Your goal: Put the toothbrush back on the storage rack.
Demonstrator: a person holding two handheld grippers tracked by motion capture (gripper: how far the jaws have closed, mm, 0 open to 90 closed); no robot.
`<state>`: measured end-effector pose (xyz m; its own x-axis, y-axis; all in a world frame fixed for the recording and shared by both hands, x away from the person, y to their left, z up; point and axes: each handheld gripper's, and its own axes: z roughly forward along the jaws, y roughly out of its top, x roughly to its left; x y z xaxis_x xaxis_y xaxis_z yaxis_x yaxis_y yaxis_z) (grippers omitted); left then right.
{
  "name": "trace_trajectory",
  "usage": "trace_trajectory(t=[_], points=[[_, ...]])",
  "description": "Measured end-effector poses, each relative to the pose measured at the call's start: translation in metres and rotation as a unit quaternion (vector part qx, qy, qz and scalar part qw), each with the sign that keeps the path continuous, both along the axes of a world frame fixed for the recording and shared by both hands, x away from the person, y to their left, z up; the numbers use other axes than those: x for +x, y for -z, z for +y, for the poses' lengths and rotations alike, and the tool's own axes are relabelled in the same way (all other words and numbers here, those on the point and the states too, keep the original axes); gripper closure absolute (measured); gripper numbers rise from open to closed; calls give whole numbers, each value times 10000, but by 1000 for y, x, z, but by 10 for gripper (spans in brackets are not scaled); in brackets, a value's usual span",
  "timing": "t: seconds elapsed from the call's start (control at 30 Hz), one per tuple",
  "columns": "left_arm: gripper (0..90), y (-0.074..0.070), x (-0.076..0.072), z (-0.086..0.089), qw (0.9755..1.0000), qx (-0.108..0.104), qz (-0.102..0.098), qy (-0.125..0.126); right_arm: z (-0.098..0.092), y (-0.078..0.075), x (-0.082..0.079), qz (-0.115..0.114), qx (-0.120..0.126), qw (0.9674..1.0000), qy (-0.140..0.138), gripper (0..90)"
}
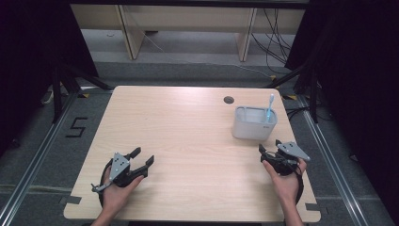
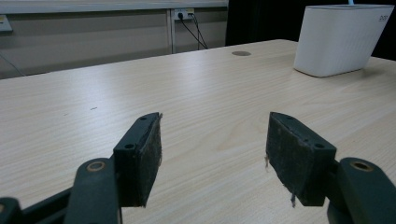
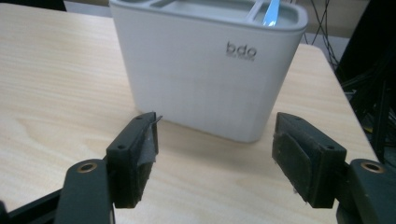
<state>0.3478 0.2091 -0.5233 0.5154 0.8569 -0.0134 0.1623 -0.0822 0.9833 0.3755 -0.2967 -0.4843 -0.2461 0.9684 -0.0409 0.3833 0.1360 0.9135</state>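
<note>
Even overhead light on table [image 1: 188, 136], dark curtains at both sides; soft faint shadow beside white holder [image 1: 254, 123]; mild glare behind holder; gripper views sharp on holder, near jaws slightly soft

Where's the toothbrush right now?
The toothbrush stands in the right end of the white holder at the table's far right in the high view, just beyond the open right gripper.

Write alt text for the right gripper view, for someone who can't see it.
A white holder marked "bdo" stands on the wooden table just beyond the open right gripper, with a light blue handle sticking out of one compartment. The black jaws stand apart, holding nothing.
</note>
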Motion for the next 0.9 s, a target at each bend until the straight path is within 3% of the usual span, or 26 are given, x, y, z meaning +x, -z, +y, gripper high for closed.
trace_trajectory(t=[0.1, 0.17, 0.27, 0.3, 0.33, 0.37, 0.43, 0.5, 0.53, 0.6, 0.63, 0.8, 0.9], points=[[354, 0, 0, 0, 10000, -8, -1, 0, 2, 6, -4, 88, 115, 9999, -83, 323], [353, 0, 0, 0, 10000, -8, -2, 2, 5, 9, -8, 152, 141, 9998, 42, 323], [353, 0, 0, 0, 10000, -10, -2, 5, 6, 13, -11, 104, 139, 9998, -37, 323], [353, 0, 0, 0, 10000, -19, -4, 6, 5, 14, -11, 26, -46, 9999, -103, 323], [352, 0, 0, 0, 10000, -22, -4, 6, 7, 15, -14, 114, 143, 9998, -51, 323], [352, 0, 0, 0, 10000, -24, -4, 6, 6, 15, -14, 42, 10, 9999, -114, 323], [353, 0, 0, 0, 10000, -19, -5, 8, 8, 18, -16, 81, 143, 9998, -102, 323], [353, 0, 0, 0, 10000, 4, -3, 18, 7, 19, -17, 5, 28, 9999, -107, 323], [353, 0, 0, 0, 10000, 5, -8, 28, 9, 21, -19, 101, 190, 9998, -45, 323], [353, 0, 0, -1, 10000, 21, -31, 41, 7, 22, -18, 52, 140, 9998, -132, 323], [352, 0, -1, -1, 10000, 24, -32, 49, 11, 22, -21, 176, 375, 9991, 22, 323], [351, 0, 0, -1, 10000, 9, -28, 62, 7, 22, -20, -39, 176, 9998, -36, 326], [351, 0, 0, -1, 10000, 11, -18, 51, 9, 24, -20, -20, 306, 9995, -33, 336]])
